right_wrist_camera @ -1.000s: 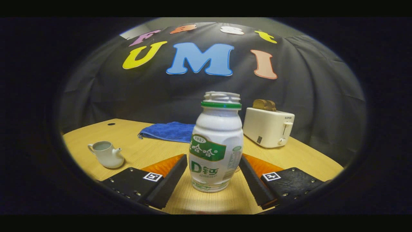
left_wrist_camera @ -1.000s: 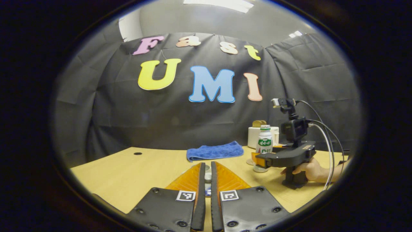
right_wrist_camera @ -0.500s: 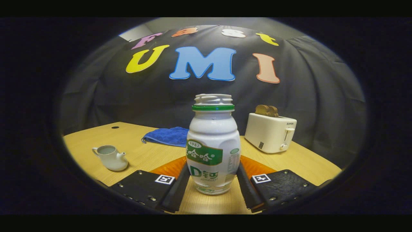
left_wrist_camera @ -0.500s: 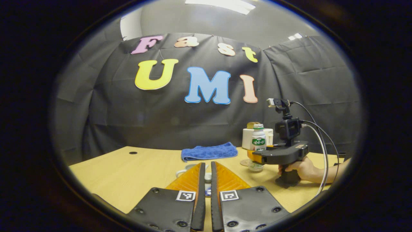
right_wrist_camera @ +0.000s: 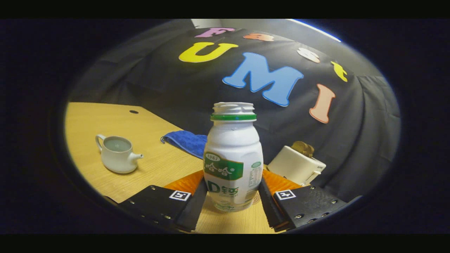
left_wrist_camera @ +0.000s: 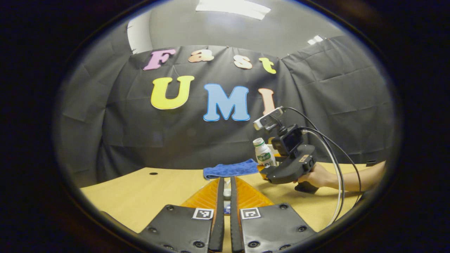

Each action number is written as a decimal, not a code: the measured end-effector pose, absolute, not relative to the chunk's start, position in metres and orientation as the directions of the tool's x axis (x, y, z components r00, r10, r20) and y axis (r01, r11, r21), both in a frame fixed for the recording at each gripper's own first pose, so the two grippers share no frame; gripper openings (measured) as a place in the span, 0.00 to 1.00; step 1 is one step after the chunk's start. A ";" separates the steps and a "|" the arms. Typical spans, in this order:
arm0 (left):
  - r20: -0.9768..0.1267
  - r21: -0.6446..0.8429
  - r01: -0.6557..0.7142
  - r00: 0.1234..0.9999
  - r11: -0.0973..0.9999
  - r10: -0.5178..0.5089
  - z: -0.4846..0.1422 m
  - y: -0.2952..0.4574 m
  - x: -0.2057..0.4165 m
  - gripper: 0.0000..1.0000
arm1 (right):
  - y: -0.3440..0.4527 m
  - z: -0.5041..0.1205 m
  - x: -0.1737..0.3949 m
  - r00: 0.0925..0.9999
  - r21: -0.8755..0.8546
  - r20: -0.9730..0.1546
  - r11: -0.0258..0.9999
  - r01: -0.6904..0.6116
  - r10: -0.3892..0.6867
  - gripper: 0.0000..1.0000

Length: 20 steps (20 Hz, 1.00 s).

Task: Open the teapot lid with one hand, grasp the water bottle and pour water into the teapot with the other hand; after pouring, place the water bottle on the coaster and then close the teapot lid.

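Note:
My right gripper (right_wrist_camera: 232,175) is shut on the white water bottle (right_wrist_camera: 232,151), which has a green neck ring and no cap. In the left gripper view the same bottle (left_wrist_camera: 264,155) hangs above the table, tilted left, in the right gripper (left_wrist_camera: 265,170) that a hand (left_wrist_camera: 316,175) holds. The white teapot (right_wrist_camera: 117,154) stands open on the table at the left of the right gripper view, with liquid inside. My left gripper (left_wrist_camera: 226,180) is shut on a small white piece, the teapot lid (left_wrist_camera: 227,193), mostly hidden between the fingers.
A blue towel (left_wrist_camera: 230,169) lies at the back of the wooden table (left_wrist_camera: 140,193). A white toaster (right_wrist_camera: 295,165) with bread in it stands behind the bottle on the right. Cables trail from the right gripper. A small hole (left_wrist_camera: 153,173) marks the table's far left.
The right gripper closed on the bottle, then lifted it off the table and tilted it toward the teapot side. The left gripper stayed shut on the lid and barely moved.

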<state>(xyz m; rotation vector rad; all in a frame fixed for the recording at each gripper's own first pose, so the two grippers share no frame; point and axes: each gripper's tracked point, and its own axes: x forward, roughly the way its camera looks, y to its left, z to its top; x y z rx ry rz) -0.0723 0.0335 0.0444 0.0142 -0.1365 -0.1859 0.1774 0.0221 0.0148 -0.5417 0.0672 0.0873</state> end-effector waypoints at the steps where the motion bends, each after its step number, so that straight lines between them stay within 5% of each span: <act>1: 0.132 0.023 0.177 0.975 0.984 -0.178 0.041 0.037 -0.072 0.14 | 0.029 0.011 0.179 0.993 -0.537 -0.094 0.835 -0.115 0.076 0.73; 20: 0.108 -0.025 0.163 0.981 0.986 -0.159 0.034 0.056 -0.071 0.13 | 0.060 -0.005 0.187 0.990 -0.862 -0.094 0.489 -0.133 0.102 0.72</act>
